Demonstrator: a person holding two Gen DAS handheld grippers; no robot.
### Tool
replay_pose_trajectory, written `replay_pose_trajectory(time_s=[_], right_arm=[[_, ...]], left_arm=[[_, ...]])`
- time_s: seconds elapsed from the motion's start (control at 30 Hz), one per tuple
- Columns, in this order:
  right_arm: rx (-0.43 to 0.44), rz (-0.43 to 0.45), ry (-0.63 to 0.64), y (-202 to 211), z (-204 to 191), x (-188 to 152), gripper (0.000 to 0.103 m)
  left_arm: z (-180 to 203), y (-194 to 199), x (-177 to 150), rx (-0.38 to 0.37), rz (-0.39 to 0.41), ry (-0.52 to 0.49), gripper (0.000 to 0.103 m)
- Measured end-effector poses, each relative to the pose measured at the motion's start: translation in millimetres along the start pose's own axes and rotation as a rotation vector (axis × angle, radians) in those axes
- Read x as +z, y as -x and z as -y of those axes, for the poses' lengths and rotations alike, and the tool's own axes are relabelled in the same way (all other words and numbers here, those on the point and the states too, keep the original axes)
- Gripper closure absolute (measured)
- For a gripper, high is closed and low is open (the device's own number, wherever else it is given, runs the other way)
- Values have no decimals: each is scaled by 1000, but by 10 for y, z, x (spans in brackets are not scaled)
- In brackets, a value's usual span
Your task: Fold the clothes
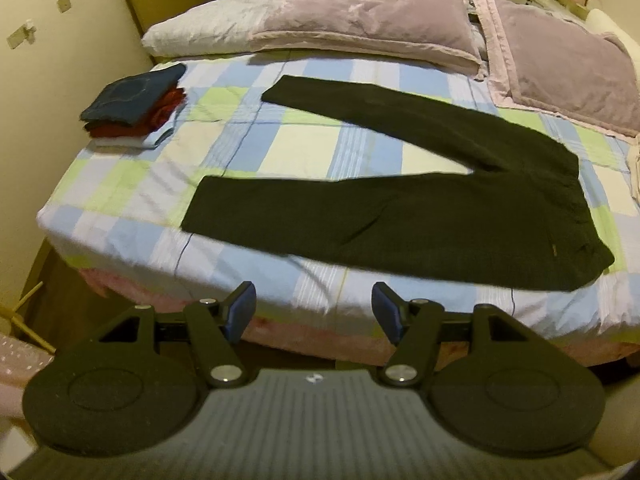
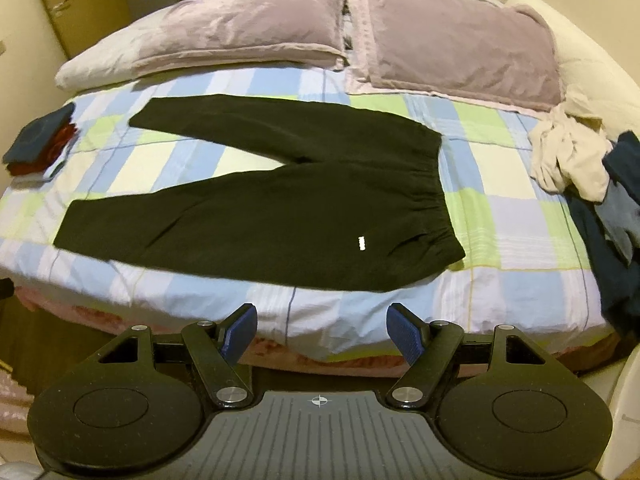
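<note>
A pair of black trousers [image 2: 256, 216] is spread flat on the checked bedsheet [image 2: 520, 216], near the front edge of the bed, with the elastic waistband toward the right edge and the two legs splayed in a V toward the left edge. A small white label [image 2: 361, 243] is seen near the waistband. The cloth looks like a soft, matte knit or fleece: light, limp and not slippery, so it is judged likely to drape and sag wherever it is lifted, and to drag on the cotton sheet rather than slide. A hold is best taken at firm edges, namely the gathered waistband corner and a leg hem, where several layers give the pads something to pinch.

A stack of folded clothes [image 1: 132, 104], dark blue over red, is seen at the far left corner of the bed, and a crumpled heap of cream and blue garments [image 2: 592, 184] lies by the right edge. Two mauve, velvety pillows [image 2: 460, 40] are ranged along the far edge.

The left gripper [image 1: 314, 310] and the right gripper [image 2: 322, 330] are both held off the front edge with their blue ribbed pads apart, nothing between them
</note>
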State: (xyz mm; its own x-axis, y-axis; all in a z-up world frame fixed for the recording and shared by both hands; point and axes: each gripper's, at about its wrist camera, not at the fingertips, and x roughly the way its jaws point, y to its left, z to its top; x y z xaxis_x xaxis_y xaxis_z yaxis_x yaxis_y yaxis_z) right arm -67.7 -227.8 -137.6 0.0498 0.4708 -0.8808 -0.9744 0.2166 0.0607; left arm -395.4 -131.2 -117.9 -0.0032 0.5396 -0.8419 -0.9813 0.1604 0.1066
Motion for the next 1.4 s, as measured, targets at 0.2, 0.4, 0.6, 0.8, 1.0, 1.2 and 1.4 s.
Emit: replay_pose_trajectory(time_s=[0.2, 0.4, 0.6, 0.8, 1.0, 1.2, 1.4], right_arm=[[-37, -29, -92, -279, 80, 365, 28], [-102, -8, -224, -398, 161, 762, 28], [-168, 4, -356, -496, 307, 995, 28], [-146, 64, -474, -557, 457, 1048, 28], [-100, 30, -533, -880, 520, 1084, 28], [-100, 14, -525, -1341, 589, 1241, 29], [-86, 13, -488, -1903, 831, 1470, 29]], left_arm=[[-166, -370, 556, -67, 25, -18, 43], [-299, -743, 1262, -128, 46, -84, 43], [-399, -1154, 1782, -204, 59, -139, 43], [-382, -1571, 2023, -254, 36, -178, 44], [-288, -1867, 2082, -313, 24, -191, 44], [-157, -2147, 2083, -341, 6, -206, 45], [109, -2581, 2062, -318, -25, -206, 51]])
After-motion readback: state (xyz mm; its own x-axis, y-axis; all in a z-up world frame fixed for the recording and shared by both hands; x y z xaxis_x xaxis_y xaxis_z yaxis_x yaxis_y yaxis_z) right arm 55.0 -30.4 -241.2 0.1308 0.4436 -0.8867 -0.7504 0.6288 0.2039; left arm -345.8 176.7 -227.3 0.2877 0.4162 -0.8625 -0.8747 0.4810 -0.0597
